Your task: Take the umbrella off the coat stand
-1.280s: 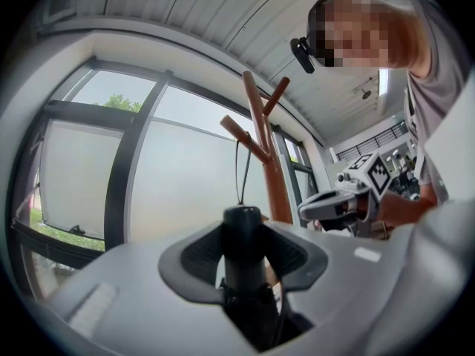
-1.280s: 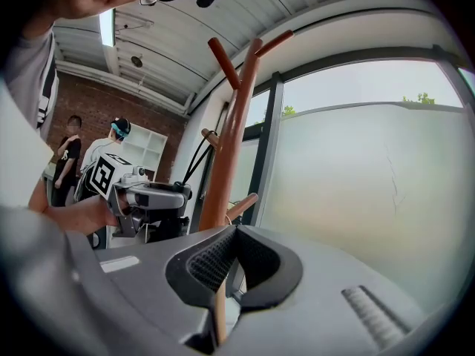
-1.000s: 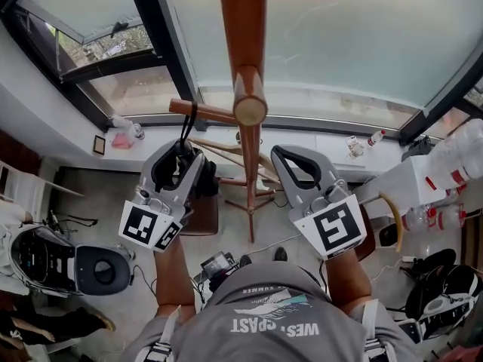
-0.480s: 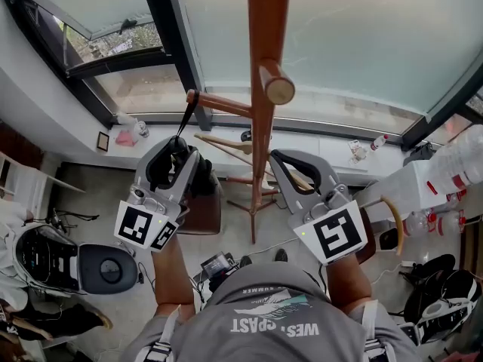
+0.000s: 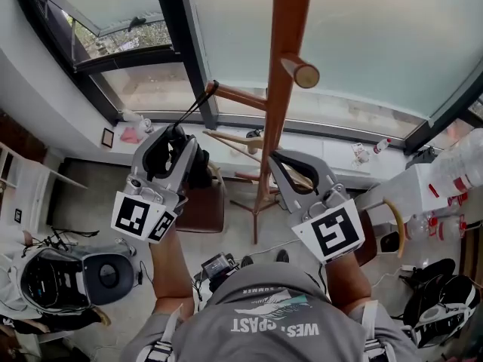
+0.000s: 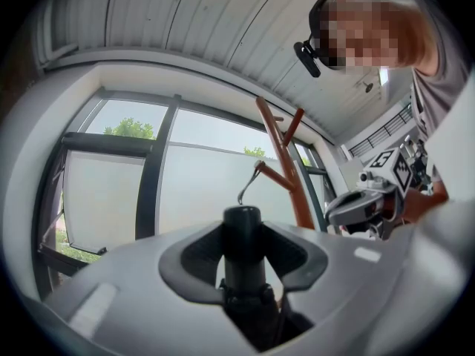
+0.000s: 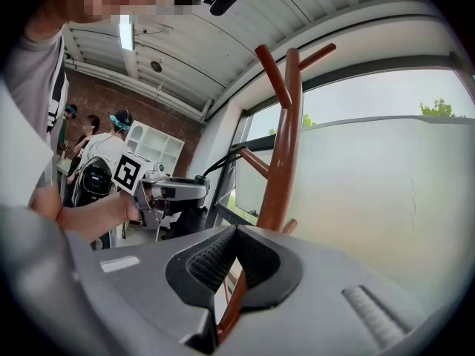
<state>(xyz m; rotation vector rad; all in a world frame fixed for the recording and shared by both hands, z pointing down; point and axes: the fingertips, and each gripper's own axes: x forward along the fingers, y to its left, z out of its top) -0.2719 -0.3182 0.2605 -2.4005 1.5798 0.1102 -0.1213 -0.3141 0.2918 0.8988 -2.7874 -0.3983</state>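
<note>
The brown wooden coat stand (image 5: pixel 281 89) rises in front of the window. A folded black umbrella (image 5: pixel 201 173) hangs under my left gripper (image 5: pixel 175 132), which is shut on its thick black handle (image 6: pixel 243 252). From the handle's top a thin black strap (image 5: pixel 195 108) runs taut to the very tip of a slanted peg (image 5: pixel 235 96); the left gripper view shows the strap's loop (image 6: pixel 248 185) hooked there. My right gripper (image 5: pixel 278 155) is level, just right of the pole, jaws closed tip to tip and empty. Through its gap shows a stand leg (image 7: pixel 231 306).
Dark window frames (image 5: pixel 177 29) and a sill with small bottles (image 5: pixel 136 121) lie behind the stand. A brown chair (image 5: pixel 202 211) sits below my left gripper, a dark scooter (image 5: pixel 68 277) at lower left, a white cabinet (image 5: pixel 407 187) at right. People (image 7: pixel 96 154) stand behind.
My left gripper has risen and drawn away from the pole with the umbrella. The strap has slid along the peg to its tip and pulled taut. The right gripper shifted slightly.
</note>
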